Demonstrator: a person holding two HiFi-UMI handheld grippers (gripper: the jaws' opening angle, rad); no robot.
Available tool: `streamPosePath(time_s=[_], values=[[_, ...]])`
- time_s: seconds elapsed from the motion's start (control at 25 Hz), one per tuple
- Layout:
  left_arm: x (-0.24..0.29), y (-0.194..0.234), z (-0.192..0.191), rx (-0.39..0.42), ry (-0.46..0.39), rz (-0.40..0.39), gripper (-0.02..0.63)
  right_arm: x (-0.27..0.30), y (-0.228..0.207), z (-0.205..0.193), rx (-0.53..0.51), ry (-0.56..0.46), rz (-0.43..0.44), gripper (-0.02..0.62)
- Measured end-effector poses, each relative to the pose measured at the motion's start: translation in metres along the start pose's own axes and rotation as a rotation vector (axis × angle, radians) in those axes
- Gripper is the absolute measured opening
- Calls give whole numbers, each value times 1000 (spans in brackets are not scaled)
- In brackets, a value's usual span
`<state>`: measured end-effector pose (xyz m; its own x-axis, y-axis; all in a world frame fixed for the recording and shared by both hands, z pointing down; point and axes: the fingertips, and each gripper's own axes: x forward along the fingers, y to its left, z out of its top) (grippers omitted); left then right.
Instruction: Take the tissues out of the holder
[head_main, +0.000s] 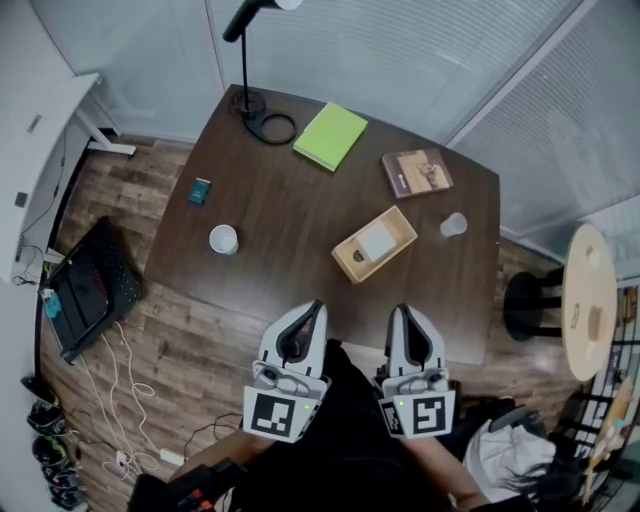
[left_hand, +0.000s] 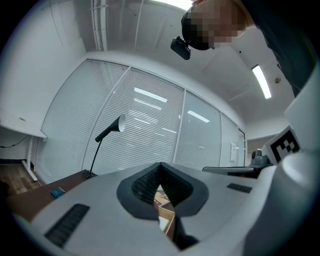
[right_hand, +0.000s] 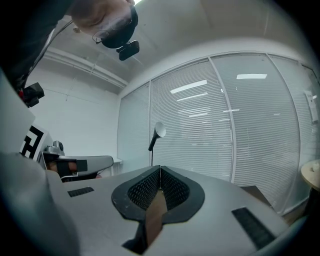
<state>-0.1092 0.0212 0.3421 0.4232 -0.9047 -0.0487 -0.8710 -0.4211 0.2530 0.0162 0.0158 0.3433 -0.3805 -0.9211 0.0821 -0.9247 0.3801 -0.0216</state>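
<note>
The open light-wood holder (head_main: 343, 263), white tissues (head_main: 377, 242) flat inside, sits on the table's (head_main: 290, 210) right half, beyond the closed, empty left gripper (head_main: 315, 304) and right gripper (head_main: 401, 308).

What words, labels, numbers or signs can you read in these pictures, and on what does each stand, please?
None can be read.
On the brown book: cover print too blurred.
On the small blue object: too small to tell.
On the left gripper and right gripper: square markers only, no letters.

The left gripper (left_hand: 160, 167) hides, behind its fingers (left_hand: 142, 186), all but a sliver of the holder (left_hand: 167, 216).
</note>
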Motion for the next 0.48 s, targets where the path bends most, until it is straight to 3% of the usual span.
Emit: streamPosePath(time_s=[0.28, 0.48], values=[[29, -19, -14, 49, 47, -12, -2, 6, -10, 13, -46, -46, 53, 11], [62, -51, -15, 131, 44, -84, -2, 14, -44, 4, -5, -16, 22, 11]])
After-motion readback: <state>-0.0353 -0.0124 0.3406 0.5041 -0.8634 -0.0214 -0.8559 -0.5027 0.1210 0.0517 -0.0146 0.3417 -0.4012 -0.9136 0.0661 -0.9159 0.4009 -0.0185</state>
